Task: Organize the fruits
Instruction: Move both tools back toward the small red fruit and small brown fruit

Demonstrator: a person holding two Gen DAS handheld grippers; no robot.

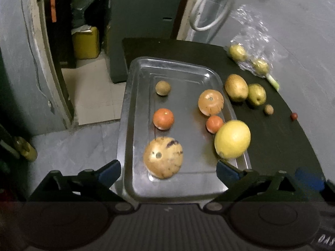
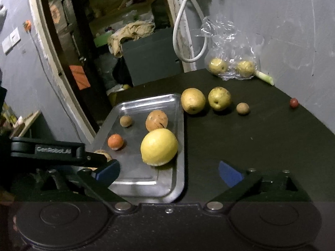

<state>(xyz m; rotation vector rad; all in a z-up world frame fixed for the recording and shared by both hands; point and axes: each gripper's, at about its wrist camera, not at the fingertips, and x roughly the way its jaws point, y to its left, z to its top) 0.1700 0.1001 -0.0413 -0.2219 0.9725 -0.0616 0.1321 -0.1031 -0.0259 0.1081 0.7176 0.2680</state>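
Yellow pear sits off-tray, ahead-left of my empty, spread right claw | nearer it; left claw spread too

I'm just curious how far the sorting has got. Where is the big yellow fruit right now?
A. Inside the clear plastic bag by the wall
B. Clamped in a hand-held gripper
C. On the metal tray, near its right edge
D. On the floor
C. The big yellow fruit lies on the metal tray by its right rim, beside a small orange one; both the left hand-held gripper and the right hand-held gripper are open and empty.
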